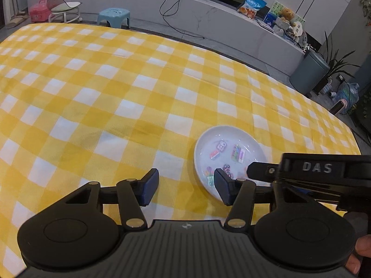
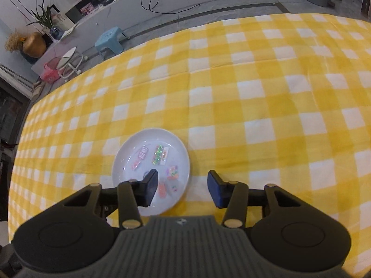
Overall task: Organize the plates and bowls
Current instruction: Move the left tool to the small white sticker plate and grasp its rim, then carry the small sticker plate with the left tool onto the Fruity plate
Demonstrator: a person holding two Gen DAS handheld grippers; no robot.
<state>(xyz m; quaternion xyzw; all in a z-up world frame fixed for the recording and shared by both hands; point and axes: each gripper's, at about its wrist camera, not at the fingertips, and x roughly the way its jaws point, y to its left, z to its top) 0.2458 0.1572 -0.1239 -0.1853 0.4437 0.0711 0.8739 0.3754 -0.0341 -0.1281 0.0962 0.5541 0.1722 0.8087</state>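
Note:
A white plate (image 1: 250, 139) with small colourful pictures on its face lies on the yellow-and-white checked tablecloth (image 1: 116, 92). My left gripper (image 1: 186, 185) stands open at the plate's left side, the rim between its fingers and the right finger over the plate. From the right, a black finger (image 1: 257, 170) of the other gripper reaches over the plate. In the right wrist view my right gripper (image 2: 182, 188) is open astride the right rim of the plate (image 2: 139, 148), its left finger above the plate's inside. I see neither pair of pads pressing the rim.
The cloth (image 2: 278, 92) spreads wide around the plate. Past the table's far edge are a blue stool (image 1: 113, 16), a grey bin (image 1: 308, 71), a low white ledge with cables (image 1: 185, 7) and a plant (image 1: 336, 58). A person's hand (image 1: 361, 252) shows at bottom right.

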